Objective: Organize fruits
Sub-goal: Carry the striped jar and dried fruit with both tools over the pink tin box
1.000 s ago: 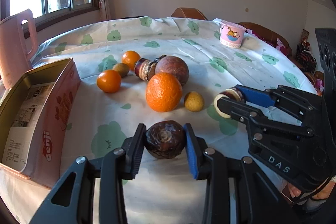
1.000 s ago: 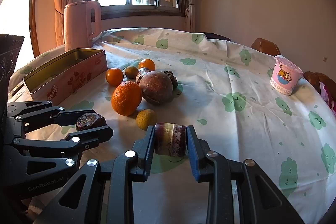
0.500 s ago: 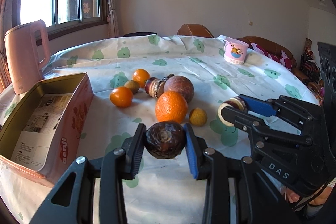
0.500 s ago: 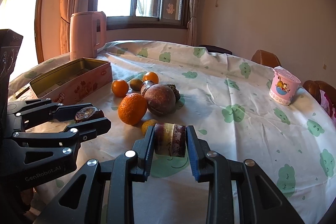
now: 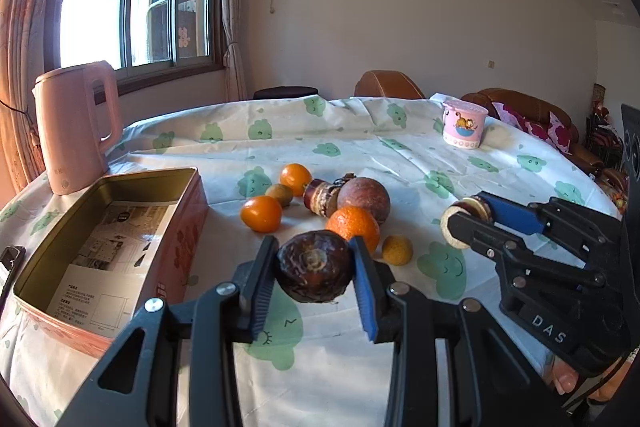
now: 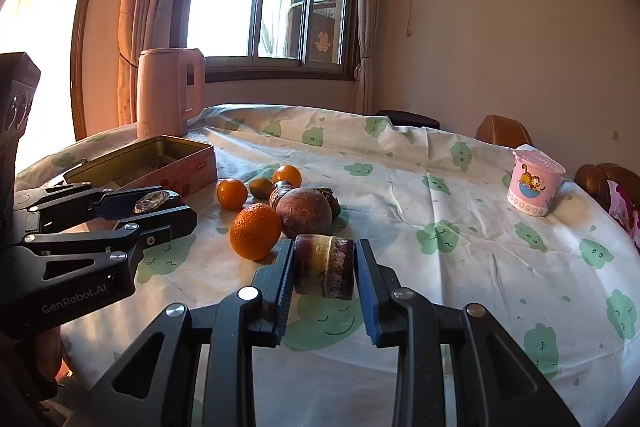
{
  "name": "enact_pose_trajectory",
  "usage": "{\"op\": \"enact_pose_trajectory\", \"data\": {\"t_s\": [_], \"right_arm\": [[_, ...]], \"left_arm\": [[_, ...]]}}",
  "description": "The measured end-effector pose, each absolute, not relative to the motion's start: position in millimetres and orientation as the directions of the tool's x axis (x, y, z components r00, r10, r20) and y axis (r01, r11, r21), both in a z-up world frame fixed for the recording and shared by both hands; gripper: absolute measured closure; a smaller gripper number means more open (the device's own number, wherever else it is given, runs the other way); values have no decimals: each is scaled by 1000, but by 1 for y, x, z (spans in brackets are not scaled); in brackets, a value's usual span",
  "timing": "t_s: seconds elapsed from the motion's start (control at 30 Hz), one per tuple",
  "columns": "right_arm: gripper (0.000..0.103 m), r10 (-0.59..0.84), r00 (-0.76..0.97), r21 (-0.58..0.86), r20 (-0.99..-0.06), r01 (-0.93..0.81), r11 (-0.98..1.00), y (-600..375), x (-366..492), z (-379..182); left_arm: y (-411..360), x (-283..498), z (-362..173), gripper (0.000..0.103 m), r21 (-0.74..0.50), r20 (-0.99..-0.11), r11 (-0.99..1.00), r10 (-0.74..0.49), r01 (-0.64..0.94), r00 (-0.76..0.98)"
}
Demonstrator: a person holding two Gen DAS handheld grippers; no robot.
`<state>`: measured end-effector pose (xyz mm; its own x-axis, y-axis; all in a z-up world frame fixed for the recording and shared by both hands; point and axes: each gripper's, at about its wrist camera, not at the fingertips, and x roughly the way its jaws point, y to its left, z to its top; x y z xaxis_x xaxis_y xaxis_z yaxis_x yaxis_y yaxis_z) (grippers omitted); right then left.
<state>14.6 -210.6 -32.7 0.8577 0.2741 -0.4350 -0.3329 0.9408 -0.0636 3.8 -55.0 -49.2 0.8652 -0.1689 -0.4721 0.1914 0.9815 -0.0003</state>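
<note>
Over the last second both grippers had risen from the clothed table, each keeping its load, and the scene below had dropped away and tilted back, so the open tin box showed more of its paper-lined floor; this read as both picks being done and the carry begun, probably toward that box. The box sat on the left of the table, beside the pink kettle. The fruit pile lay near the middle: a large orange touching a brown round fruit, with two small tangerines and a small yellow fruit close by. The left gripper was clamped on a dark wrinkled fruit, held off the cloth and right of the box. The right gripper gripped a purple cut fruit piece, hanging in front of the pile.
</note>
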Motion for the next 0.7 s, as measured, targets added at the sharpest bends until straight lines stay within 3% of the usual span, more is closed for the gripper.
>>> {"op": "enact_pose_trajectory", "data": {"t_s": [0.7], "right_arm": [[72, 281, 894, -78, -349, -326, 942, -206, 7, -18]], "left_arm": [[-43, -7, -34, 65, 47, -391, 992, -90, 117, 916]]}}
